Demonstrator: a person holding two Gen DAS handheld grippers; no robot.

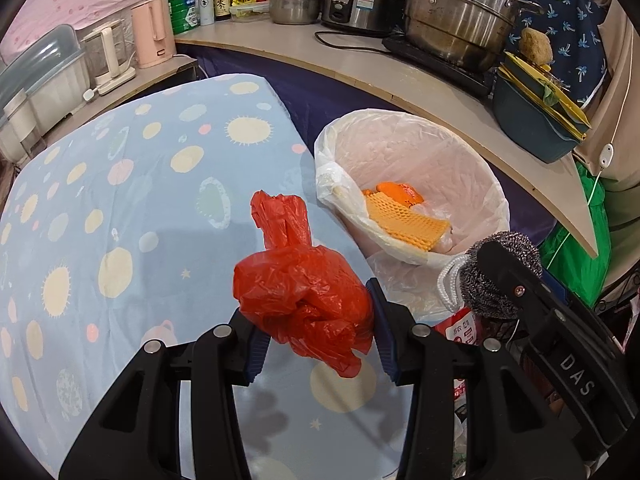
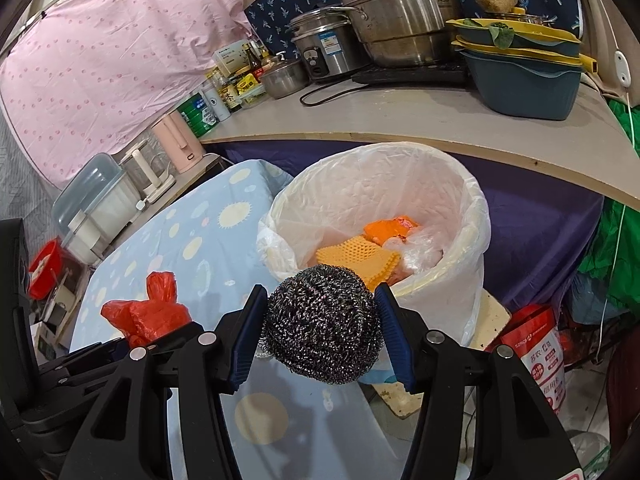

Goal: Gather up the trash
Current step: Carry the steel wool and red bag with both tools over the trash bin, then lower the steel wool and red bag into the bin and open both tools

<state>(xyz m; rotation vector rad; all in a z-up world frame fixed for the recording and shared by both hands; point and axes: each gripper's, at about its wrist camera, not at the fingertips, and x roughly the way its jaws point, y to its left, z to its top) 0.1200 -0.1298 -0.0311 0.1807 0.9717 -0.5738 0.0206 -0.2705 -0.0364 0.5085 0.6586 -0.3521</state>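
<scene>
My left gripper (image 1: pixel 312 320) is shut on a crumpled red plastic bag (image 1: pixel 304 296) and holds it above the blue patterned table, left of the bin. The bag also shows in the right wrist view (image 2: pixel 148 312). My right gripper (image 2: pixel 322 334) is shut on a steel wool scrubber (image 2: pixel 322 332), held just in front of the bin's near rim; the scrubber shows in the left wrist view (image 1: pixel 492 276). The white-lined trash bin (image 2: pixel 472 216) stands beside the table and holds orange foam netting (image 2: pixel 356 258) and orange wrappers. The bin also shows in the left wrist view (image 1: pixel 480 168).
The blue table with sun and planet print (image 1: pixel 120 208) fills the left. A curved counter (image 2: pixel 400 120) behind the bin carries steel pots, a rice cooker, bottles and a blue basin (image 2: pixel 524 88). A red and white bag (image 2: pixel 540 344) stands on the floor at right.
</scene>
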